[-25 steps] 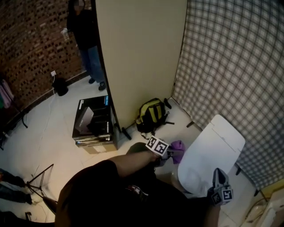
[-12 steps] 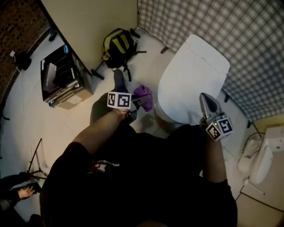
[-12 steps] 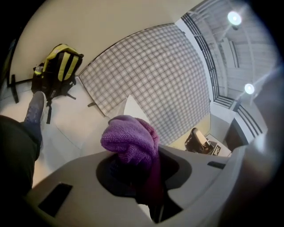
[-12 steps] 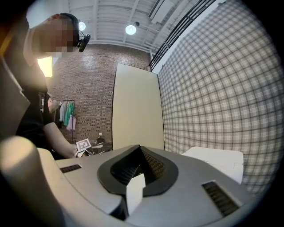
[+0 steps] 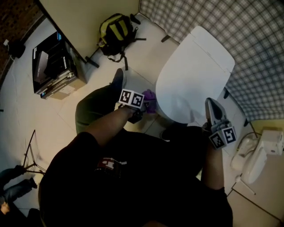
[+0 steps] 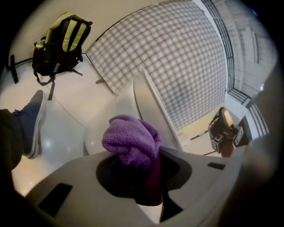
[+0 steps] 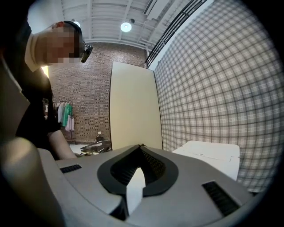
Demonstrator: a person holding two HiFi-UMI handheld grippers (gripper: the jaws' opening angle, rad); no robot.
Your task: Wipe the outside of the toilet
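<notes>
The white toilet (image 5: 195,75) stands with its lid down in front of the plaid wall. My left gripper (image 5: 144,105) is shut on a bunched purple cloth (image 5: 150,101), which sits right by the left side of the bowl. In the left gripper view the purple cloth (image 6: 131,137) bulges out of the left gripper (image 6: 140,156), with the toilet bowl's side (image 6: 100,133) just beyond it. My right gripper (image 5: 211,104) hovers at the toilet's near right edge, shut and holding nothing. In the right gripper view, the right gripper (image 7: 140,148) points past the toilet lid (image 7: 213,155).
A yellow and black backpack (image 5: 116,27) lies on the floor by the beige partition (image 5: 88,9). A black case on a box (image 5: 51,62) stands left of it. The person's leg and shoe (image 5: 117,80) are beside the bowl. White fixtures (image 5: 257,155) sit at the right.
The head view has swung down over the toilet. My left gripper has carried the purple cloth right, closer to the bowl's side. The right gripper has stayed near the toilet's front right.
</notes>
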